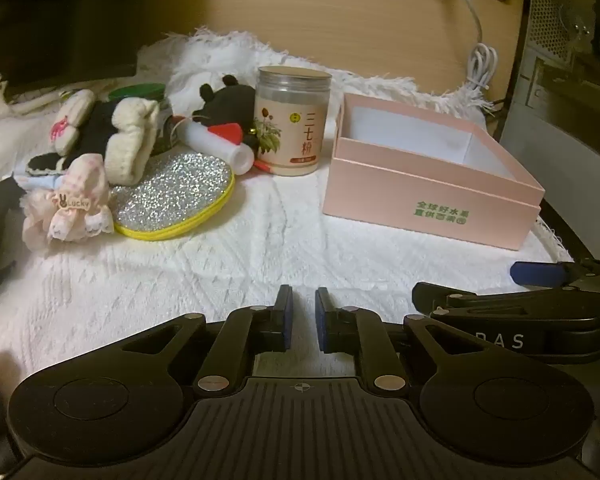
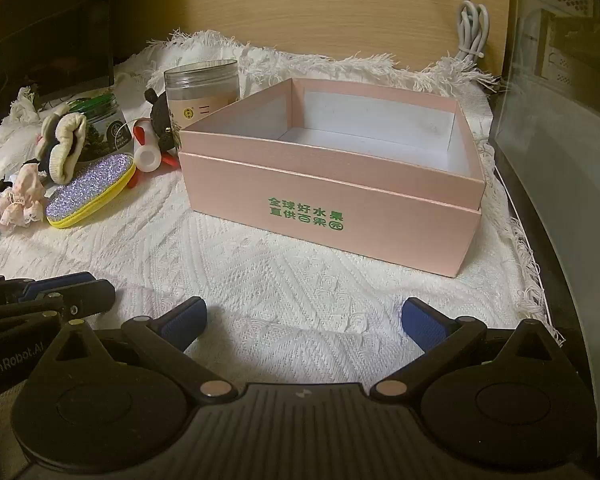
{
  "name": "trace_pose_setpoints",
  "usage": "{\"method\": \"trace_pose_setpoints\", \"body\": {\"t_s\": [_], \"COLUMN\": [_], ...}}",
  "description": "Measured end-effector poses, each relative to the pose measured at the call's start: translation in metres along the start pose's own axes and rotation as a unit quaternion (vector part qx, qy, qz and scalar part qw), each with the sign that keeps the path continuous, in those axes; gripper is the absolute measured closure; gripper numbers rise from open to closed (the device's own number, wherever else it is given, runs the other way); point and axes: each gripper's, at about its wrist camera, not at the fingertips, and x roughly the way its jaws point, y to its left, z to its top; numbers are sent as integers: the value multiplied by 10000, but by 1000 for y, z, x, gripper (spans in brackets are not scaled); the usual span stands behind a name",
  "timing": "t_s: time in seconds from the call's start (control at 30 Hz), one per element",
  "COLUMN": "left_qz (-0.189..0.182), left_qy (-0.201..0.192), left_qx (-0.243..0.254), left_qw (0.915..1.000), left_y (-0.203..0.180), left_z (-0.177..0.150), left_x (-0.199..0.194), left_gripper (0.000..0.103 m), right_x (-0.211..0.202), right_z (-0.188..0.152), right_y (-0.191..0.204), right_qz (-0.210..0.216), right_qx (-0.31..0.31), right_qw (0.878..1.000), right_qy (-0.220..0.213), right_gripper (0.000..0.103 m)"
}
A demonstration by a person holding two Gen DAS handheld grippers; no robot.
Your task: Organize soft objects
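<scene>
An empty pink box (image 1: 432, 196) (image 2: 328, 200) with green lettering stands open on the white cloth, right of centre. To its left lies a cluster: a pink "Lucky" scrunchie (image 1: 68, 208) (image 2: 16, 208), a silver glitter pouch (image 1: 172, 196) (image 2: 90, 188) with a yellow zip, a black and cream knitted toy (image 1: 112, 136) (image 2: 62, 148) and a black plush (image 1: 228, 100) (image 2: 162, 116). My left gripper (image 1: 302, 312) hovers low over bare cloth in front of them, shut on nothing. My right gripper (image 2: 304, 314) is wide open before the box, holding nothing.
A beige-lidded jar (image 1: 292, 120) (image 2: 202, 88), a white tube (image 1: 220, 144) and a green-lidded jar (image 1: 140, 92) stand among the soft things. A coiled white cable (image 1: 480, 68) hangs at the back. A grey case (image 2: 560, 160) borders the cloth on the right.
</scene>
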Motion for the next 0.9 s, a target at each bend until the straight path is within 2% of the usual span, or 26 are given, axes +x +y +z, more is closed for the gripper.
{"method": "trace_pose_setpoints", "body": {"t_s": [0.9], "left_qz": [21], "left_qy": [-5], "left_qx": [45], "left_qw": [10000], "left_y": [2], "left_z": [0], "left_x": [-1], "left_gripper": [88], "right_x": [0], "right_z": [0], "right_y": [0], "right_qz": [4], "right_qx": [3], "right_qw": [10000], "right_qy": [-1], "right_gripper": [0]}}
